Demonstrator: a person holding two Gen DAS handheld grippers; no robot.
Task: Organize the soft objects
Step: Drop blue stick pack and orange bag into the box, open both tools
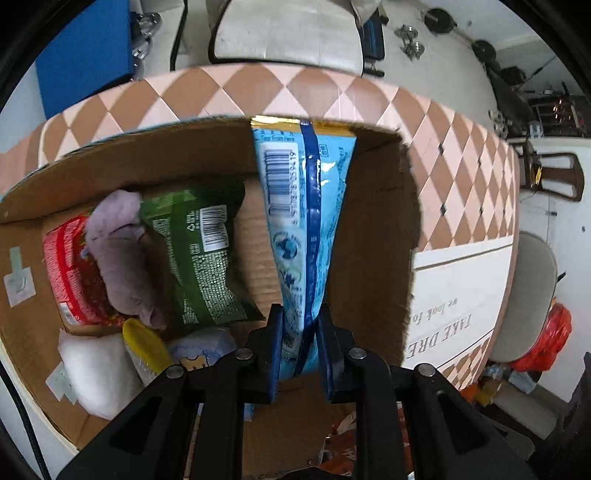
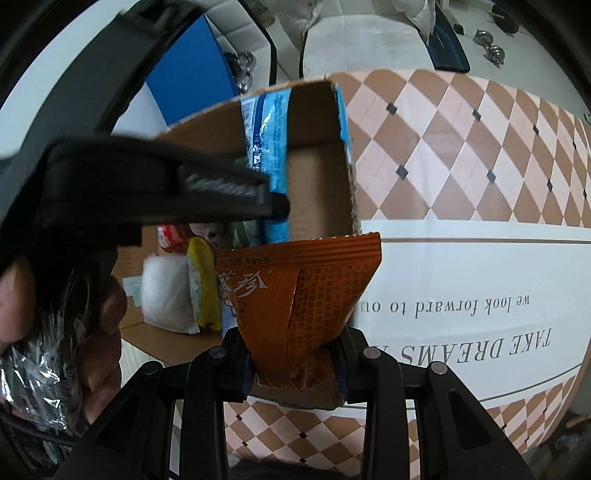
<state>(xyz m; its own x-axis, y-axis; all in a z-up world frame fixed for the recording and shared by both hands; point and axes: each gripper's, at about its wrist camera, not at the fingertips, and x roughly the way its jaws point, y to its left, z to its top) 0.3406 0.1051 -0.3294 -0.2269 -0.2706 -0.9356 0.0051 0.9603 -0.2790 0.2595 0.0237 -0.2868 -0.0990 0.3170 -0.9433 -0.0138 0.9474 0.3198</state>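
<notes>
My left gripper (image 1: 300, 328) is shut on a light blue snack packet (image 1: 303, 206) and holds it over the open cardboard box (image 1: 376, 236). In the box lie a green packet (image 1: 199, 254), a red packet (image 1: 72, 269), a lilac cloth (image 1: 118, 254), a white pad (image 1: 99, 373) and a yellow sponge (image 1: 142, 343). My right gripper (image 2: 293, 354) is shut on an orange snack packet (image 2: 299, 295) at the box's near edge (image 2: 321, 177). The blue packet (image 2: 267, 133) and the left gripper's body (image 2: 155, 184) show in the right wrist view.
The box stands on a table with a pink and brown checked cloth (image 1: 258, 92) that has a white printed panel (image 2: 480, 295). Chairs (image 1: 280, 33) stand behind and to the right of the table (image 1: 532, 295). A blue panel (image 1: 85, 51) is at the back left.
</notes>
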